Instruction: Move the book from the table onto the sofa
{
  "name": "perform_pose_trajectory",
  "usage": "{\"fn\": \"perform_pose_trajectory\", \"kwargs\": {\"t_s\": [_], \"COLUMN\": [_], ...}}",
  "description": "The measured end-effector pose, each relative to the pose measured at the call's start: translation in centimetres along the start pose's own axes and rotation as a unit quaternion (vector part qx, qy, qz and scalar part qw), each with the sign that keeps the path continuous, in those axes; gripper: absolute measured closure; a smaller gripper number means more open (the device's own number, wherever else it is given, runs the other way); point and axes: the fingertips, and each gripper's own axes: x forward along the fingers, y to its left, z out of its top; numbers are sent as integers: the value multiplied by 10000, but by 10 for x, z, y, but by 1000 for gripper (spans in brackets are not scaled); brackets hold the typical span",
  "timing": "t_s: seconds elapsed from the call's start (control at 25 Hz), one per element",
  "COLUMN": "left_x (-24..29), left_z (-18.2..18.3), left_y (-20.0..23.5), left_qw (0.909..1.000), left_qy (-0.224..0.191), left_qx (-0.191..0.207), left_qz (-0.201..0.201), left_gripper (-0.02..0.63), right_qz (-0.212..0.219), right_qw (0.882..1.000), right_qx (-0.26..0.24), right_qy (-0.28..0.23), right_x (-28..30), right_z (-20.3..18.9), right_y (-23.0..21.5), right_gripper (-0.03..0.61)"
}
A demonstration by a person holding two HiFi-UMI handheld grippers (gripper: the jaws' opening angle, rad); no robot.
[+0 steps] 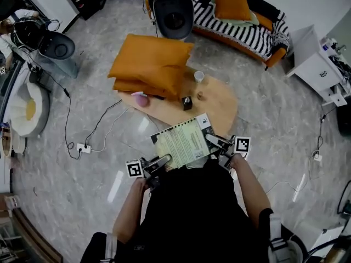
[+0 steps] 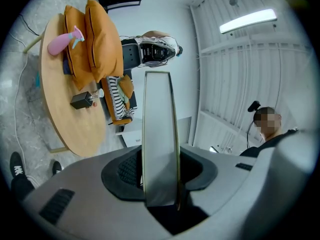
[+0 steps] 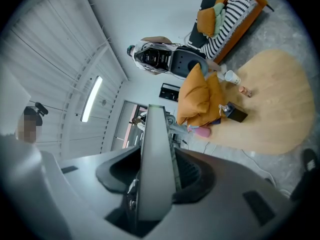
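Your left hand-held gripper (image 1: 163, 159) and right hand-held gripper (image 1: 212, 139) clamp the book (image 1: 182, 141) by opposite edges; it seems light and bendable.

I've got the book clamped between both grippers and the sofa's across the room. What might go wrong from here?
1. The book hangs by two opposite edges only, left gripper and right gripper; if the hands drift apart or twist, it may slip or bend.
2. The table, with its cup and cushions, stands between you and the sofa; going round, the floor cables and the office chair may trip you.
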Motion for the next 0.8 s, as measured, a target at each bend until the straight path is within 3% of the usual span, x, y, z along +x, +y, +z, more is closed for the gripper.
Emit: {"fn": "perform_pose_trajectory", "kwargs": {"t_s": [0.16, 0.36, 0.48, 0.56, 0.8], "left_x": [12, 28, 40, 62, 155], "left_z": [2, -10, -17, -24, -53], "left_y": [4, -1, 5, 8, -6], "left_qw": [9996, 9998, 9984, 9952, 9896], "left_qy": [47, -72, 17, 198, 586], "left_qx": [252, 188, 462, 761, 1044], "left_qz": [146, 65, 320, 585, 792], "left_gripper": [445, 443, 445, 445, 445], "right_qz": [72, 214, 236, 275, 658], "right_qw": [9999, 9998, 9996, 9994, 9978], "right_qx": [58, -18, -56, -14, -22], "right_qy": [-46, -27, 125, 215, 49], "right_x": [-11, -26, -42, -65, -146], "right_z": [7, 13, 19, 29, 75], "right_y": [-6, -9, -12, -13, -17], "right_gripper": [393, 393, 393, 393, 391]}}
